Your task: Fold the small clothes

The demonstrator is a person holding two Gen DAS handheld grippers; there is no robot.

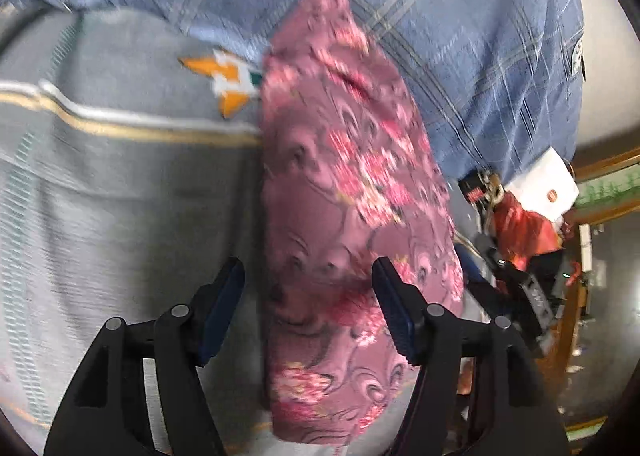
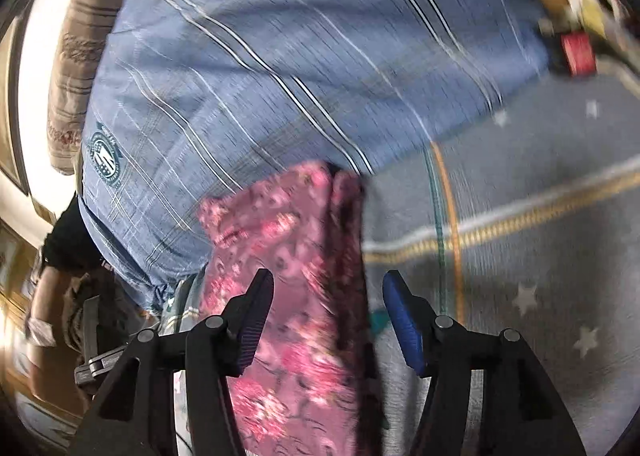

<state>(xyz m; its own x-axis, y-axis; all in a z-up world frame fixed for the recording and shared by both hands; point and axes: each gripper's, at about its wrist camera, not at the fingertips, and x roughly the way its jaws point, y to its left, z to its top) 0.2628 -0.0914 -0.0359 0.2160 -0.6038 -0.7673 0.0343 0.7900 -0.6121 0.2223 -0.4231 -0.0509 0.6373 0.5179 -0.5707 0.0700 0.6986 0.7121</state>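
Count: one pink floral garment [image 1: 344, 192], one blue plaid shirt [image 1: 460, 36], one grey bedsheet [image 1: 120, 176], one white box [image 1: 548, 184], two grippers: left [image 1: 308, 308], right [image 2: 328, 320].

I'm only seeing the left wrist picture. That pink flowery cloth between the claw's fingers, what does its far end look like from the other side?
Observer: In the right wrist view the pink flowery cloth shows a folded edge along its right side, with the right claw open around it.
Operator: Is anything beyond the blue checked cloth?
Observer: Yes, a brown striped pillow lies past the blue checked cloth, toward a bright wall.
Operator: Any pattern on the grey sheet?
Observer: Pale stars are printed on the grey sheet.
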